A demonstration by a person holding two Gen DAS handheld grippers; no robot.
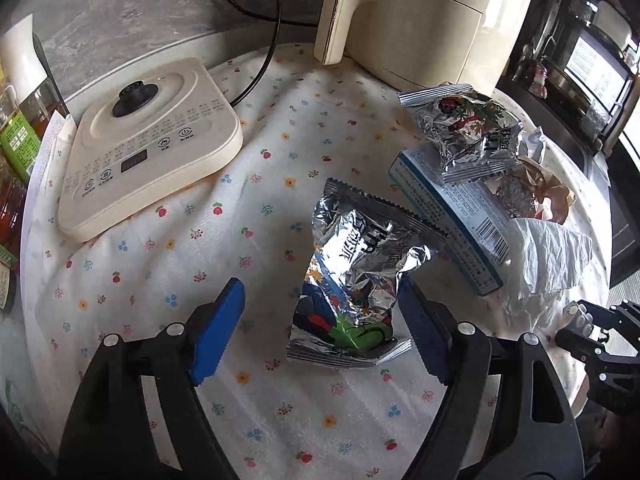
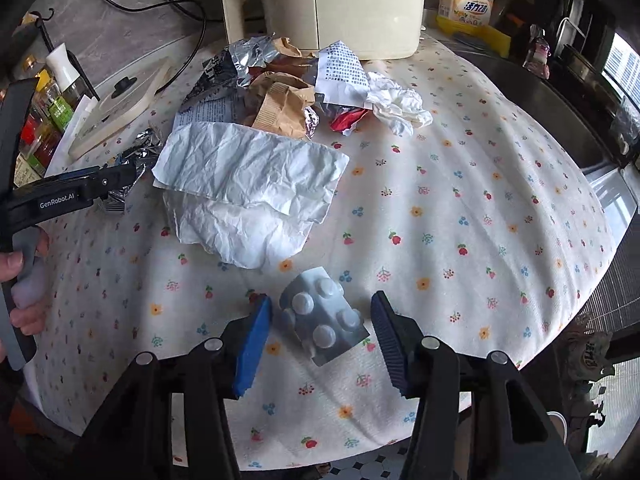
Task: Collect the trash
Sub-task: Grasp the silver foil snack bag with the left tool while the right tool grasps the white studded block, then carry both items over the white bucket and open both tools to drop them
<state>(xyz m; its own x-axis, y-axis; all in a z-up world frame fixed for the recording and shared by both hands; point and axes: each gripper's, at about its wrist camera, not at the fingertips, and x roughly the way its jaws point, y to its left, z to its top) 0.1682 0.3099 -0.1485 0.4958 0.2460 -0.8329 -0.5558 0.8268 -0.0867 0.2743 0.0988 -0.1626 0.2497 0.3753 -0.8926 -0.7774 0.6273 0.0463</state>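
Left gripper (image 1: pixel 320 328) jaws spread wide around a crumpled silver foil snack wrapper (image 1: pixel 356 280) lying on the white floral tablecloth (image 1: pixel 160 248); right pad close to or touching the foil, cannot tell which; left pad apart; right gripper (image 2: pixel 320 332) also wide open, straddling a grey pill blister pack (image 2: pixel 322 316), neither pad touching; crumpled white tissue sheet (image 2: pixel 248 188) just beyond; blue-and-white carton (image 1: pixel 452 224) beside the wrapper; second foil packet (image 1: pixel 468 128) resting on the carton's far end.
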